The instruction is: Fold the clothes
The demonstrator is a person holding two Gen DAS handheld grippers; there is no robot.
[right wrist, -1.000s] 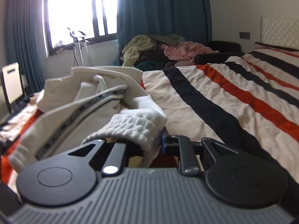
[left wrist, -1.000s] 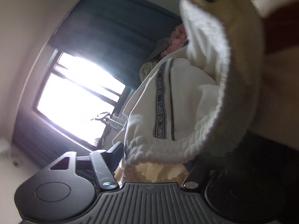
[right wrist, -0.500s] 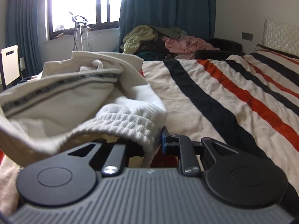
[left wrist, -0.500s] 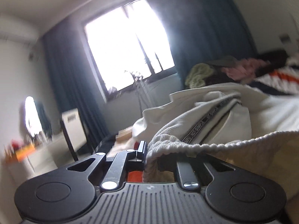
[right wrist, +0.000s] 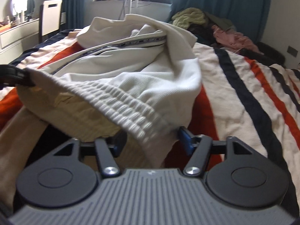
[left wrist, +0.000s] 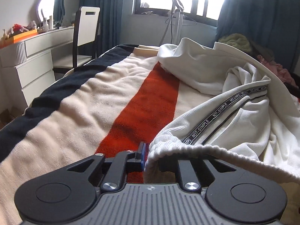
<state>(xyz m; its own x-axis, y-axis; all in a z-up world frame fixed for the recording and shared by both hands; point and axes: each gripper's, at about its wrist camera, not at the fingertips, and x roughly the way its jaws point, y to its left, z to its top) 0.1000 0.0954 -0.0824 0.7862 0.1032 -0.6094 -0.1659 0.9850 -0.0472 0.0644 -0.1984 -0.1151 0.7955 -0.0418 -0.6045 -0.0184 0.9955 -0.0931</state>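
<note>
Bedroom; bed under cream blanket with red and navy stripes (left wrist: 78,112). Cream ribbed trousers with black lettered side tape (right wrist: 131,78), heaped on blanket. Left gripper (left wrist: 148,157): pinching ribbed waistband (right wrist: 120,103), jaws easing apart. Right gripper (right wrist: 148,140): opening, waistband lying loose between. Risk: band dropping, garment slumping crooked, fold lost.

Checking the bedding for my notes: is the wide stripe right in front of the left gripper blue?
No, the stripe running ahead of the left gripper on the blanket is orange-red, with cream on both sides.
</note>
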